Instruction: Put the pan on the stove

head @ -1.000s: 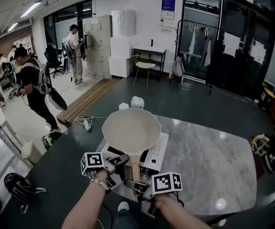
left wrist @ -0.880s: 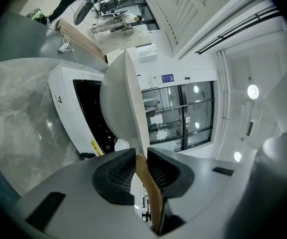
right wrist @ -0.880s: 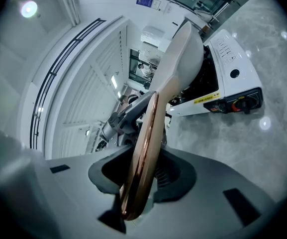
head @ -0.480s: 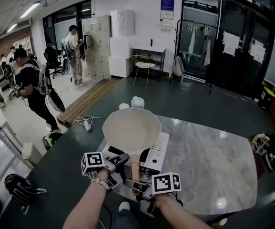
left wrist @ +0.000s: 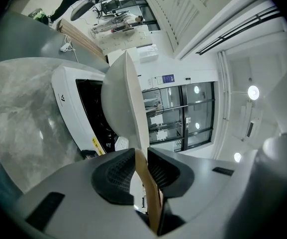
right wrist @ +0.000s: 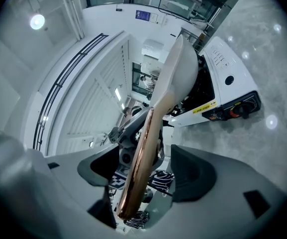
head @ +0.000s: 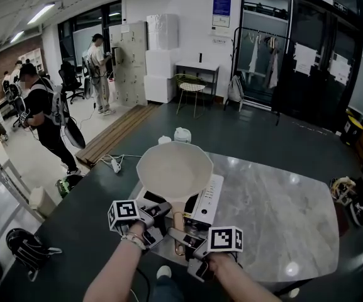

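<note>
Two claws sit at the pan's handle (head: 178, 222), and the pale pan (head: 173, 168) itself hangs level over the white stove (head: 207, 201), bowl up, handle pointing back at me. From above the bowl covers most of the stove's black top. I cannot tell whether its base is touching the burner or is just clear of it.

My left claw (head: 161, 211) is clamped on the handle. In the left gripper view the wooden handle (left wrist: 145, 178) runs straight up between the ribbed pads (left wrist: 116, 176), pressed on both sides, and the pan (left wrist: 118, 103) shows edge-on beyond my left claw (left wrist: 141, 171), with the stove (left wrist: 71, 101) just beside its underside.

My right claw (head: 182, 238) is nearer me, at the handle's end. In the right gripper view my right claw (right wrist: 150, 166) stands wide. The coppery end of the handle (right wrist: 141, 158) passes between the jaws with clear space to the right-hand pad, so it surrounds the handle without squeezing it. Further up that view are the pan (right wrist: 180, 73) and the stove's front with its knob (right wrist: 228, 78).

The stove stands on a grey marbled table (head: 275, 212), near its left edge. Just behind the pan are two small white containers (head: 181, 134), and a power strip (head: 114, 164) lies on the floor beyond.
</note>
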`<action>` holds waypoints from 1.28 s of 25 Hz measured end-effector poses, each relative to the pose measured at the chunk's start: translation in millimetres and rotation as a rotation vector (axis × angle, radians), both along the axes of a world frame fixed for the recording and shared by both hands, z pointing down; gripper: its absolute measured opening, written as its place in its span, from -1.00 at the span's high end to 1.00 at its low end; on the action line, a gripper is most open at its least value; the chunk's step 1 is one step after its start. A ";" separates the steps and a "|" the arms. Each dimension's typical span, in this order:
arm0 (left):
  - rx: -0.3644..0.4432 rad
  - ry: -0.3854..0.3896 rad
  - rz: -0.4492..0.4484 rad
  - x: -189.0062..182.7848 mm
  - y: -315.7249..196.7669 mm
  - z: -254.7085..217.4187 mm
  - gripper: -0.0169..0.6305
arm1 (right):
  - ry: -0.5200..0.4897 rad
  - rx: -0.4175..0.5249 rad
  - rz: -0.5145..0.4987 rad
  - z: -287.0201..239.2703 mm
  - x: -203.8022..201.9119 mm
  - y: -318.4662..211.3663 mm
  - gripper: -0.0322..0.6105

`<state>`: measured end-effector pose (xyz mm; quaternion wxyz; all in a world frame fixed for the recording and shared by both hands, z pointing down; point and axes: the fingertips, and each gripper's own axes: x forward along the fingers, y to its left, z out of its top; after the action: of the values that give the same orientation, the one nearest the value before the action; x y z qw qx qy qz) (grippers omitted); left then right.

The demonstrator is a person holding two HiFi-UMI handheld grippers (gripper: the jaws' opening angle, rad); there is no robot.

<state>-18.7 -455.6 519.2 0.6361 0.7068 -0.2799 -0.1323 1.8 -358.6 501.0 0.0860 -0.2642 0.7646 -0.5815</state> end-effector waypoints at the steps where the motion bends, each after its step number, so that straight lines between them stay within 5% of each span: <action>1: 0.000 -0.002 -0.001 -0.4 0.8 -1.0 0.70 | 0.000 0.002 0.002 -1.9 1.5 -0.4 -0.08; 23: 0.091 -0.069 -0.150 -56.5 31.0 -29.8 0.70 | 0.110 0.143 0.074 -31.6 71.9 -15.5 -0.07; 29: 0.266 -0.280 -0.180 -73.1 38.0 -48.5 0.91 | 0.076 0.198 0.165 -44.9 94.2 -20.9 -0.03; 32: 0.379 -0.314 -0.219 -81.6 44.0 -66.9 0.91 | 0.092 0.274 0.180 -56.3 101.4 -19.5 0.27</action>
<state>-100.2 -411.7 452.3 0.4229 0.7908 -0.4202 -0.1389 103.1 -378.1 444.7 0.1378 -0.3438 0.8131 -0.4491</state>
